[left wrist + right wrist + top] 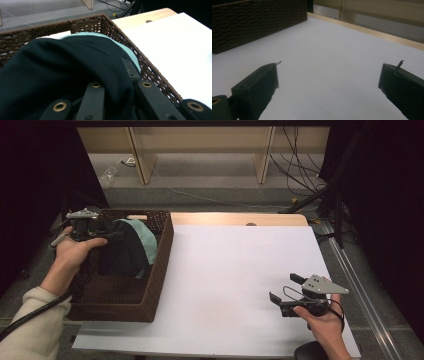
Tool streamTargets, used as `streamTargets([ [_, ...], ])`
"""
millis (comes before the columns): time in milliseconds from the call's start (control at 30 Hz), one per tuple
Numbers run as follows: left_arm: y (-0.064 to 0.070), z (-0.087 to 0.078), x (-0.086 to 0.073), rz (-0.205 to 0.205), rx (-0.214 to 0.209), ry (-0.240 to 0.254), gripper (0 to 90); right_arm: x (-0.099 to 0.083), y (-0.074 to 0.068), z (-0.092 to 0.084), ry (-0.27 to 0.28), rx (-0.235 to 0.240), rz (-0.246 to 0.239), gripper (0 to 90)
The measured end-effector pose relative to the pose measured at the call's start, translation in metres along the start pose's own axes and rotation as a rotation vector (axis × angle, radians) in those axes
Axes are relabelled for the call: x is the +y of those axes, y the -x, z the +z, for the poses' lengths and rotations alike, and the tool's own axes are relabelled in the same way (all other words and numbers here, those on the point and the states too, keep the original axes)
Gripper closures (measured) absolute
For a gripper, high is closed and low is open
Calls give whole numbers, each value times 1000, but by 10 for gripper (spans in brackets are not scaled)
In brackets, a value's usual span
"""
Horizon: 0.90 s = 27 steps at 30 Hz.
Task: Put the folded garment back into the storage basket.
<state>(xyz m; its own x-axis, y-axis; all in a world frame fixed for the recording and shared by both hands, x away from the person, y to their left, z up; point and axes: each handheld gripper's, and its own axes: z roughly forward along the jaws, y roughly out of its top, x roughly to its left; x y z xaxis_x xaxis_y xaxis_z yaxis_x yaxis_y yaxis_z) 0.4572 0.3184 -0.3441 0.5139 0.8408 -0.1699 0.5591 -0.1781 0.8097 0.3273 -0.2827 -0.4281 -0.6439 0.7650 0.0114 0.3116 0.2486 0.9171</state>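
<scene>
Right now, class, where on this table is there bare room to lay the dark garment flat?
The white table top between the wicker basket and the right gripper lies bare. The basket is crowded with the dark garment and a teal cloth.

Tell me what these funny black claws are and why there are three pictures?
A person sits at a table with a white top and holds a tool in each hand. Each tool is a gripper: two black jaws that pinch things, like big tweezers.

One picture comes from a camera above the table. The other two come from little cameras riding on the grippers, so you look along the jaws.

On the left side of the table stands a brown woven basket with clothes in it: a dark cloth and a light green cloth under it.

The left gripper is pinched shut on the dark cloth inside the basket. The right gripper hangs over the bare table, jaws wide apart, holding nothing.
</scene>
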Motion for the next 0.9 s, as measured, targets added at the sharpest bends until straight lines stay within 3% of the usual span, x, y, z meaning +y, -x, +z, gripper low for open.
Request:
streamTargets([
  [900,2,22,-12,8,-31,-29,810,0,0,0,-3,-2,-2,34],
])
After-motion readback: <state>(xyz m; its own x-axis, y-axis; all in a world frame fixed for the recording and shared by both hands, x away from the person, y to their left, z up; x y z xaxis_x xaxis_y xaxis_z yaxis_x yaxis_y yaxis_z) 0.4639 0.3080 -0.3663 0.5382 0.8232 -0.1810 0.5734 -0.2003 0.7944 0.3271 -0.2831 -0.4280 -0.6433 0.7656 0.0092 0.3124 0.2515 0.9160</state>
